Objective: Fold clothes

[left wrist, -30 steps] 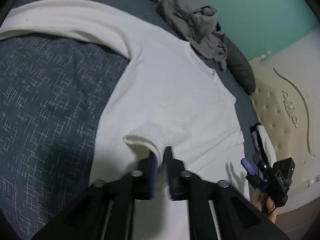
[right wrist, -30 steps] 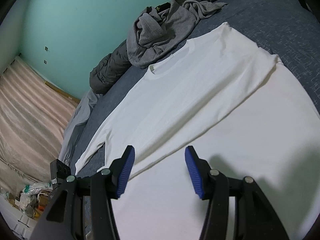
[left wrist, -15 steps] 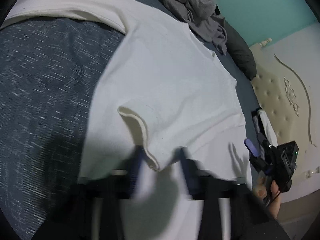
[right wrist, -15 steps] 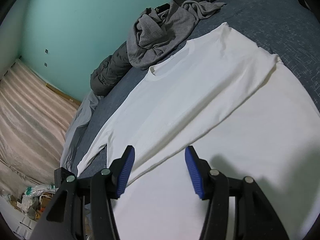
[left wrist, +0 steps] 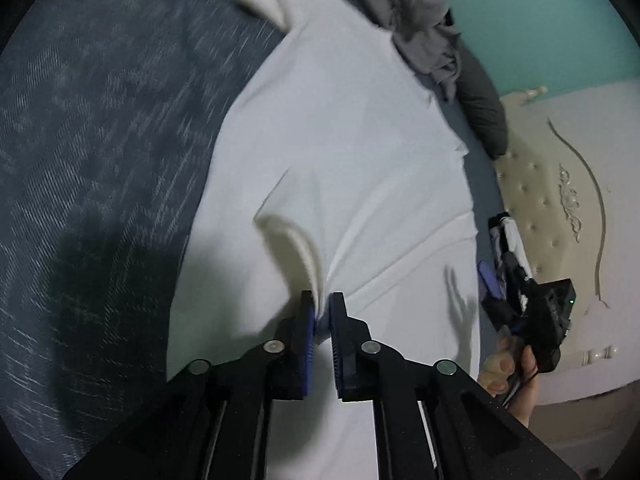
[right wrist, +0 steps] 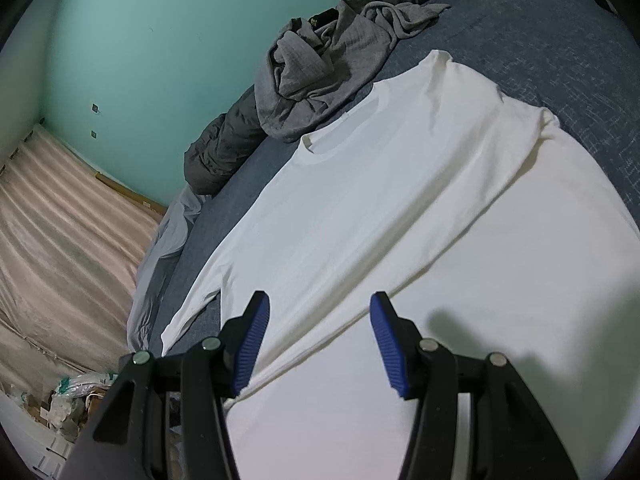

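— Where's the shirt, and what have you got?

— The white shirt (left wrist: 352, 152) lies spread on the blue bedspread (left wrist: 100, 128), collar toward the grey heap of clothes (right wrist: 320, 64). My left gripper (left wrist: 319, 312) is pinching a cuffed edge (left wrist: 296, 240) between its 2 pads, lifting it into a curl. My right gripper (right wrist: 316, 332) hovers low over the hem side, jaws spread wide, holding nothing.

— What worries you?

— Only a thin bit of cloth sits in the pinch; a quick pull could slip it free. Dragging 1 side alone may also bunch the body, already creasing near my pads.

— Pose?

— Left low, pointing along the shirt; right held in a hand (left wrist: 508, 372), off the bed's edge.
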The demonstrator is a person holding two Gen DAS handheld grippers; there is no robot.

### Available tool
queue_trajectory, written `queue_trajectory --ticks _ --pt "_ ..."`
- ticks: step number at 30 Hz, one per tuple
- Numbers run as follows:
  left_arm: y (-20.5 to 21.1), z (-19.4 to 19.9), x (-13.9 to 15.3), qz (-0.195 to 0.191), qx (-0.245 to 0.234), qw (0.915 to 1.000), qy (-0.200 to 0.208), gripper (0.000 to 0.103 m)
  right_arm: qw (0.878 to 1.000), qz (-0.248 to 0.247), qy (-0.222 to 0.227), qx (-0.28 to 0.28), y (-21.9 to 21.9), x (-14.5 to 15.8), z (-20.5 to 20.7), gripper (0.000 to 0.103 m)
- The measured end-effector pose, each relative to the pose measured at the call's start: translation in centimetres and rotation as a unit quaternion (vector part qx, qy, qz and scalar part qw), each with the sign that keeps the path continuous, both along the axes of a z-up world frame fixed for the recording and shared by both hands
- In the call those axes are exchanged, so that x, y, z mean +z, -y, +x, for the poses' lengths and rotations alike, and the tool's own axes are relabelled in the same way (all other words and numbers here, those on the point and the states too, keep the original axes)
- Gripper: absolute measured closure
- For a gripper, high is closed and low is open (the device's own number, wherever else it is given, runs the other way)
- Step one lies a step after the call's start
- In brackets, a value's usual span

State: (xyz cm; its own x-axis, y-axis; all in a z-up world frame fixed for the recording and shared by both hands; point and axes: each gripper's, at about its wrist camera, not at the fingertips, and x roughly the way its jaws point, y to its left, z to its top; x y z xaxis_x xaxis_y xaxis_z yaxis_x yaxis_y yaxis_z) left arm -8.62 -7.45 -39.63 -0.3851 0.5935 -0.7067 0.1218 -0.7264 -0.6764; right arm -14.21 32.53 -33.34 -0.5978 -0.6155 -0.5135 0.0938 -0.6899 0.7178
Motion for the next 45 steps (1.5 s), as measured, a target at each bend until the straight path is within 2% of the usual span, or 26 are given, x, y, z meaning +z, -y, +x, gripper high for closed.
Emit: queue_trajectory --ticks 1,3,5,9,14,17,20,21,23,25,27,29,33,45 --pt "0.0 0.0 0.5 -0.015 0.000 0.9999 -0.008 0.084 1.000 0.000 0.000 -0.002 -0.1 0.0 0.0 0.050" --pt "0.2 -0.1 1.5 -0.040 0.005 0.9988 -0.025 0.070 1.000 0.001 0.002 -0.006 -0.4 0.0 0.0 0.050" --pt "0.9 -0.3 2.7 -0.060 0.020 0.9969 -0.045 0.061 1.000 0.000 0.003 -0.011 -0.7 -0.1 0.0 0.050" --pt "2.1 -0.6 3.3 -0.101 0.038 0.9920 -0.067 0.060 1.000 -0.002 0.006 -0.012 -0.7 -0.2 -0.1 0.050" --pt "2.5 -1.7 2.1 -0.113 0.041 0.9910 -0.058 0.060 1.000 0.002 0.005 -0.006 -0.3 -0.3 -0.1 0.050" --pt "2.2 -2.2 1.3 -0.103 0.039 0.9926 -0.050 0.060 1.000 0.003 0.006 -0.006 -0.3 -0.4 -0.1 0.050" --pt "1.5 -3.1 1.0 -0.098 0.045 0.9930 -0.048 0.064 1.000 0.002 0.007 -0.009 -0.5 -0.5 -0.1 0.050" --pt "1.3 -3.1 1.3 -0.105 0.045 0.9920 -0.054 0.078 1.000 0.002 0.007 -0.009 -0.5 -0.5 -0.1 0.050" --pt "1.0 -2.8 2.3 -0.125 0.044 0.9888 -0.069 0.095 1.000 0.001 0.008 -0.008 -0.5 -0.5 -0.1 0.050" --pt "0.6 -2.5 3.3 -0.144 0.043 0.9850 -0.085 0.096 1.000 0.001 0.007 -0.007 -0.4 -0.5 -0.1 0.050" --pt "0.1 -1.9 4.7 -0.190 0.040 0.9746 -0.111 0.097 1.000 0.001 0.006 -0.006 -0.4 -0.4 -0.1 0.050" --pt "0.4 -1.8 5.2 -0.218 0.050 0.9678 -0.116 0.097 1.000 0.000 0.006 -0.007 -0.4 -0.3 -0.1 0.050" --pt "1.4 -2.5 4.0 -0.186 0.059 0.9769 -0.087 0.097 1.000 0.000 0.006 -0.008 -0.3 -0.3 0.0 0.050" --pt "-0.7 -2.6 2.2 -0.156 0.011 0.9859 -0.060 0.097 1.000 0.000 0.008 -0.007 -0.2 -0.4 0.0 0.050"
